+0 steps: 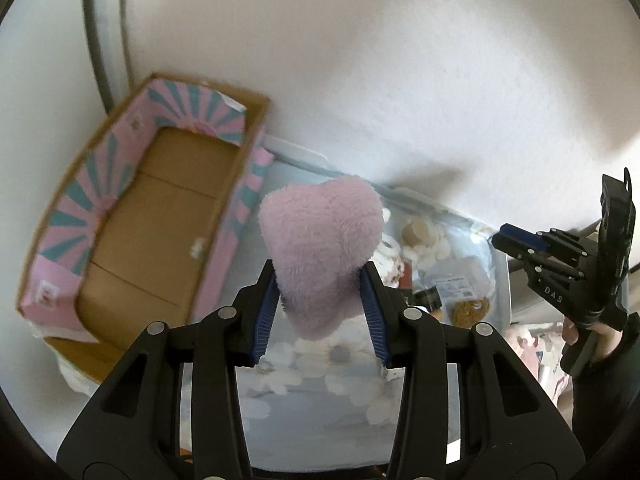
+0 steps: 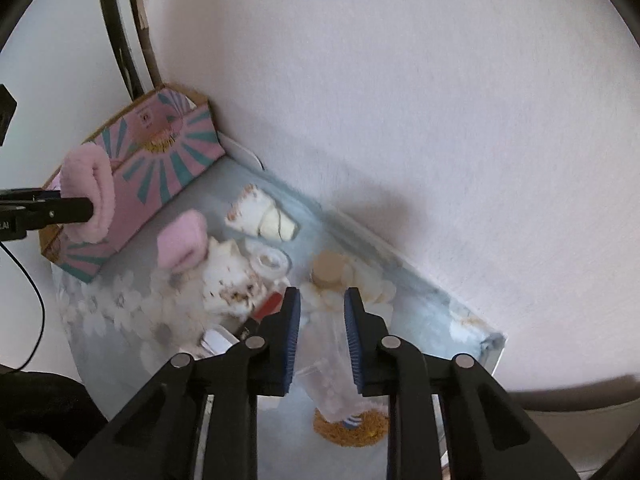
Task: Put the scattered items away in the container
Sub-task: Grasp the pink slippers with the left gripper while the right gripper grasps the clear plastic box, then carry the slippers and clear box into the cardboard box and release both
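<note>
the left tool [image 1: 320,312] pinches a soft, light pink plush heart [image 1: 320,252] by its narrow tip, held beside the empty cardboard box [image 1: 168,216], while the right tool [image 2: 320,336] grips a clear, probably slippery plastic bag [image 2: 328,376].

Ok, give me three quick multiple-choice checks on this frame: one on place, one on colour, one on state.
1. Where is the pink plush heart?
A. inside the box
B. between the left gripper's pads
C. on the floor

2. What is printed on the cardboard box's walls?
A. pink with teal rays
B. red and yellow checks
C. plain green

3. What state is the box in?
A. lidded
B. packed full
C. open, nothing inside

Answers:
1 B, the blue pads press on the heart's lower sides.
2 A, the rays fan across the pink walls.
3 C, the bare brown bottom shows.
</note>
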`<action>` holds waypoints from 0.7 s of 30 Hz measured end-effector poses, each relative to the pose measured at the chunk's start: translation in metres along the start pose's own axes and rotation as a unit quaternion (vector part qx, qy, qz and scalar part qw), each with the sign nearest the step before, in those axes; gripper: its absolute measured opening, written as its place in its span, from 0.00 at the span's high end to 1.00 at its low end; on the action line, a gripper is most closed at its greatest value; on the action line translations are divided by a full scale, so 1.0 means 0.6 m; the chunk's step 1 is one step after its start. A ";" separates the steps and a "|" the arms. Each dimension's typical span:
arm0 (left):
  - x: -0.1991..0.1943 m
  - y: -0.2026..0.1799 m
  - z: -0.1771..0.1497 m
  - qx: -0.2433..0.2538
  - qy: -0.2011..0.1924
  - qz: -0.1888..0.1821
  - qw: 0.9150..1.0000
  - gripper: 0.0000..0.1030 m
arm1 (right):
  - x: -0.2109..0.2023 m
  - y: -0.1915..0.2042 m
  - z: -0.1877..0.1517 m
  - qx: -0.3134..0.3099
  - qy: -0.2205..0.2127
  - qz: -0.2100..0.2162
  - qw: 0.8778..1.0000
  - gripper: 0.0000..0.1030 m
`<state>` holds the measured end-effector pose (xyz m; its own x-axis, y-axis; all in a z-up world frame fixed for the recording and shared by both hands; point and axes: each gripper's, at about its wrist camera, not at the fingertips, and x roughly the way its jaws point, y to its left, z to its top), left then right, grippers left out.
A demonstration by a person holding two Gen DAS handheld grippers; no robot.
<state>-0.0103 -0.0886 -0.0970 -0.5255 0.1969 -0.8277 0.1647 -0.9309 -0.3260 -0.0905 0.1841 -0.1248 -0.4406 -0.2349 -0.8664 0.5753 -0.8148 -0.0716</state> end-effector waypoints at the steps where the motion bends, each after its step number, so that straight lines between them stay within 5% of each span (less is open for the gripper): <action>1: -0.002 0.005 0.004 0.000 -0.002 0.001 1.000 0.64 | -0.004 0.004 0.006 0.004 -0.003 0.003 1.000 0.85; 9: -0.022 0.047 0.016 -0.008 -0.007 0.004 1.000 0.64 | -0.022 -0.009 0.027 0.061 -0.029 0.010 0.998 0.79; 11: -0.022 0.051 0.013 -0.010 -0.004 0.004 1.000 0.64 | -0.015 -0.019 0.016 0.081 -0.025 0.002 0.996 0.52; 14: -0.018 0.053 0.008 -0.006 0.003 0.008 1.000 0.64 | -0.007 -0.024 -0.012 0.096 -0.027 0.005 0.995 0.34; 21: -0.010 0.049 0.000 0.004 0.016 0.021 1.000 0.64 | 0.071 -0.011 -0.074 0.088 0.018 -0.001 0.996 0.34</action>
<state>-0.0026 -0.1172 -0.1016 -0.4908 0.1679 -0.8549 0.1784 -0.9411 -0.2872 -0.0825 0.2029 -0.1833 -0.4145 -0.2164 -0.8839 0.4439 -0.8960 0.0112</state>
